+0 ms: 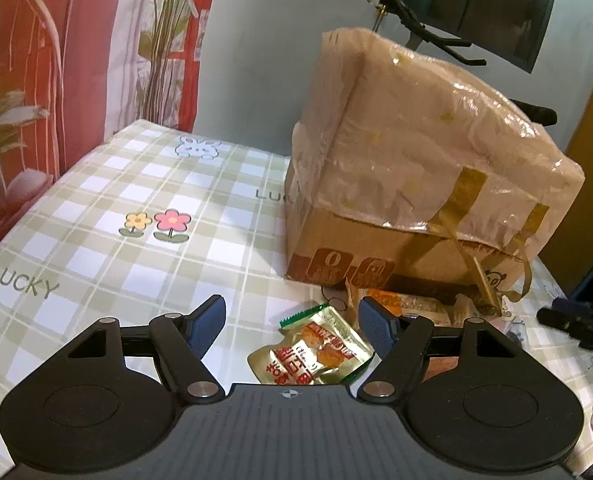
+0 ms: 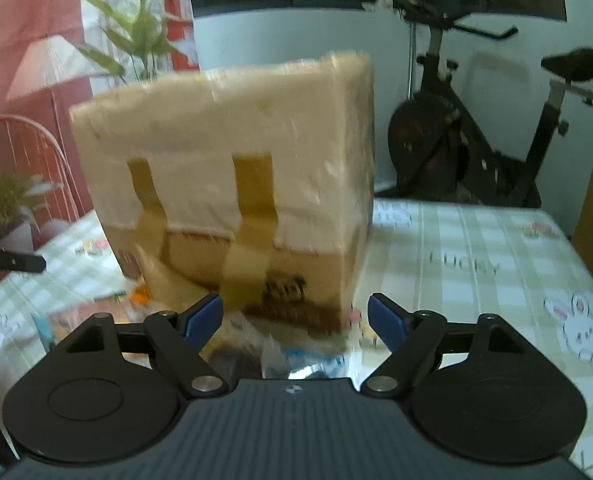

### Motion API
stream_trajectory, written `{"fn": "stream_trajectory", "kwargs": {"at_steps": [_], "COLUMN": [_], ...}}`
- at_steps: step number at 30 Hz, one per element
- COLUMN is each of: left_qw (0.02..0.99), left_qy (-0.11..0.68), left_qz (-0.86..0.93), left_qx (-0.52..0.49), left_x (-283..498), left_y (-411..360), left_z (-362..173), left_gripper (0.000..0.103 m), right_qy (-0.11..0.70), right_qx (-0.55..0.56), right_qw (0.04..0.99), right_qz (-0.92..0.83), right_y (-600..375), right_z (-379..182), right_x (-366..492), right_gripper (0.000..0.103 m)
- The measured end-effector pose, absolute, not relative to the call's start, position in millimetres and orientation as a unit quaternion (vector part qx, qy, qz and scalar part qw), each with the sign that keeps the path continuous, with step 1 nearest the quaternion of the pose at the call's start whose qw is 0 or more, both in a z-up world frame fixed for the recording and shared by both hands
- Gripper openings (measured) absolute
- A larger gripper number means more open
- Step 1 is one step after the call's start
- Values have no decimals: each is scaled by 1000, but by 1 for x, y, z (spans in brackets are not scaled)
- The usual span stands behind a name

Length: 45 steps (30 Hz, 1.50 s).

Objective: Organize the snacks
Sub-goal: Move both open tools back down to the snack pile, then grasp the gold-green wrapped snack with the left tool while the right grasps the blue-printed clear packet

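Left wrist view: left gripper [image 1: 292,320] hangs wide open, empty, over a gold snack packet [image 1: 312,350] on the checked tablecloth [image 1: 96,200]. A big wrapped box [image 1: 416,168] looms just behind. Right gripper [image 2: 295,316], also open and empty, faces that box [image 2: 232,184]; blurred wrappers [image 2: 272,354] lie beneath.

1. Cardboard box [image 1: 380,248]: matt brown, its top wrapped in glossy, crinkled plastic film.
2. Snack packet [image 1: 316,350]: shiny gold foil.
3. Tablecloth [image 1: 136,240]: smooth, checked, slightly glossy.
4. Finger pads [image 1: 206,326]: textured blue.

snack packets [image 1: 316,350] before box [image 1: 416,168] (on table [image 1: 96,240])
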<state>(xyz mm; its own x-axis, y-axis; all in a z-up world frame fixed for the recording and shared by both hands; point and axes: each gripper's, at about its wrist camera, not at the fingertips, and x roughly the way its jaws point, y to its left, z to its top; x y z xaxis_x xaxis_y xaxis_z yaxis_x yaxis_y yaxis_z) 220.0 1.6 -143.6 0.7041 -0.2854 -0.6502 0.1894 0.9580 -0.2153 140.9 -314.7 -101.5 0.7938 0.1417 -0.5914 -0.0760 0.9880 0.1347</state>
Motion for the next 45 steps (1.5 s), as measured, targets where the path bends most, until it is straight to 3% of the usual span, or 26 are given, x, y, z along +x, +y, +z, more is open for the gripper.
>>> {"fn": "stream_trajectory", "kwargs": {"at_steps": [16, 22, 39, 43, 45], "left_qw": [902, 894, 892, 892, 894], "left_qy": [402, 413, 397, 396, 392], "left_qz": [-147, -173, -211, -216, -214], "left_qx": [-54, -23, 45, 19, 20], "left_x": [229, 230, 252, 250, 246], "left_y": [-4, -14, -43, -40, -40], "left_z": [-173, -188, -203, -205, -205], "left_gripper": [73, 73, 82, 69, 68], "right_qy": [404, 382, 358, 356, 356], "right_qx": [87, 90, 109, 111, 112], "right_qw": [909, 918, 926, 926, 926], "right_qz": [47, 51, 60, 60, 60], "right_y": [-324, -325, -330, -330, -329], "right_z": [-160, -165, -169, -169, -169], "right_x": [162, 159, 152, 152, 153], "right_gripper": [77, 65, 66, 66, 66]}}
